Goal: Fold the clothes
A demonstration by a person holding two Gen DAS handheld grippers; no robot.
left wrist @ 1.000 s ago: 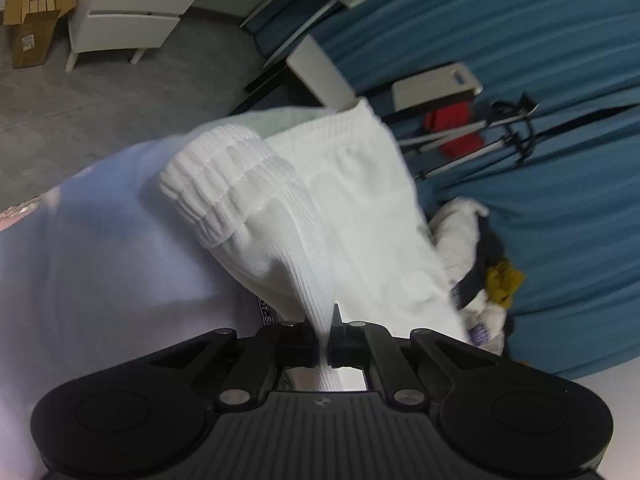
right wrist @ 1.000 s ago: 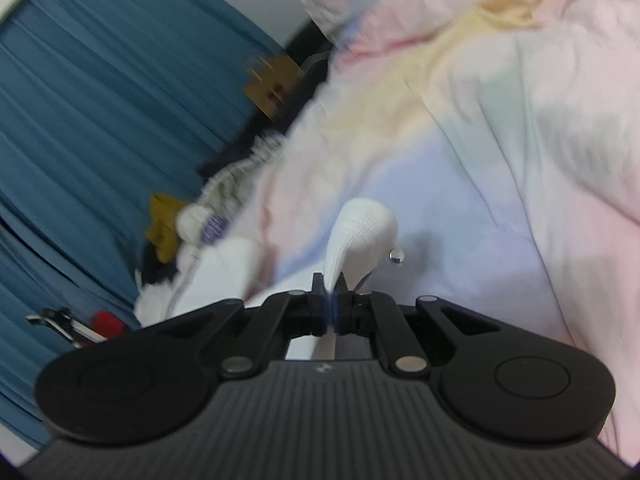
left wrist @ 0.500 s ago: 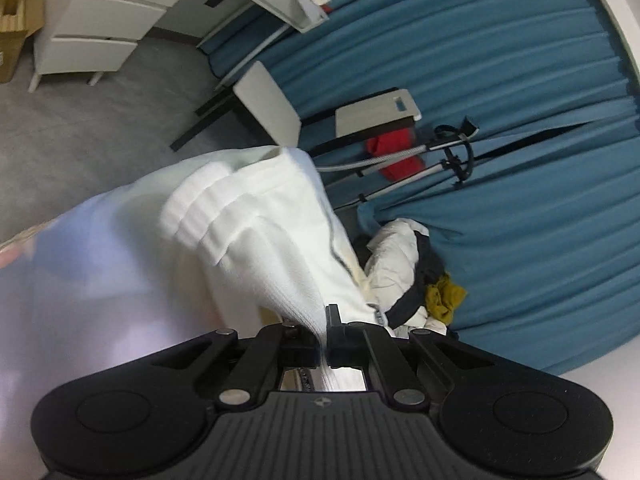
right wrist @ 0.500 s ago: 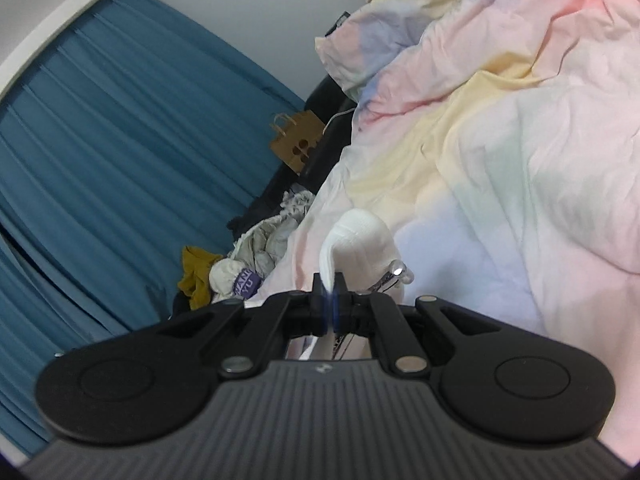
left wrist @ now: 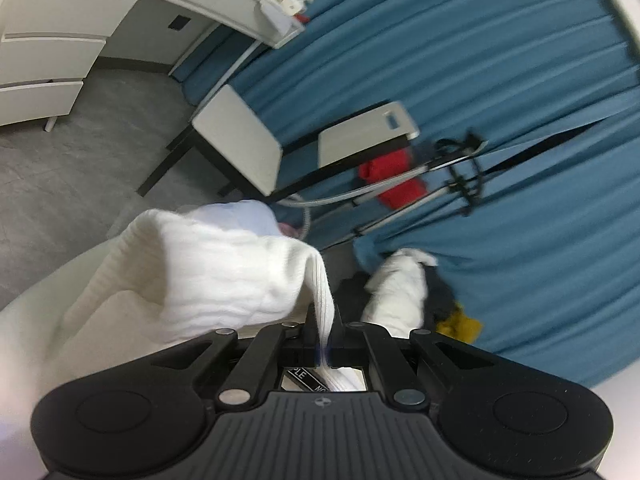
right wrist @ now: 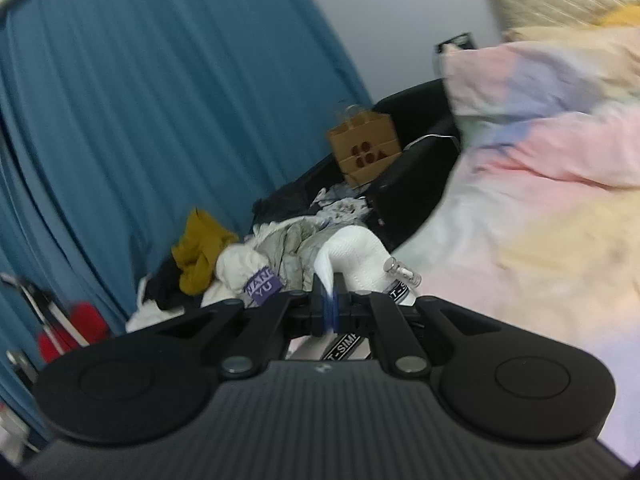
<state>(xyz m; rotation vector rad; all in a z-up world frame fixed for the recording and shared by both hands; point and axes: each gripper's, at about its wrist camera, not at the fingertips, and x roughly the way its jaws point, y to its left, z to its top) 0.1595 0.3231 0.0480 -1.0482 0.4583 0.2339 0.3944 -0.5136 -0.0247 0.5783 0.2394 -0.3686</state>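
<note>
A white ribbed garment (left wrist: 208,272) with an elastic waistband hangs from my left gripper (left wrist: 322,332), which is shut on a fold of its edge. The cloth drapes to the left and below the fingers. My right gripper (right wrist: 329,300) is shut on another white corner of the same garment (right wrist: 356,256), with a drawstring's metal tip (right wrist: 402,272) sticking out to the right. Both views are raised and blurred by motion.
A pile of unfolded clothes (right wrist: 256,256) lies by the blue curtain (right wrist: 140,120), with a paper bag (right wrist: 364,152) behind it. The pastel bedspread (right wrist: 540,208) fills the right. A white chair (left wrist: 240,144), desk and drawers (left wrist: 44,68) stand on grey floor.
Both grippers have lifted and tilted up with the white garment. The bed has dropped out of the left view; curtain and clothes pile now fill more of the right view.
</note>
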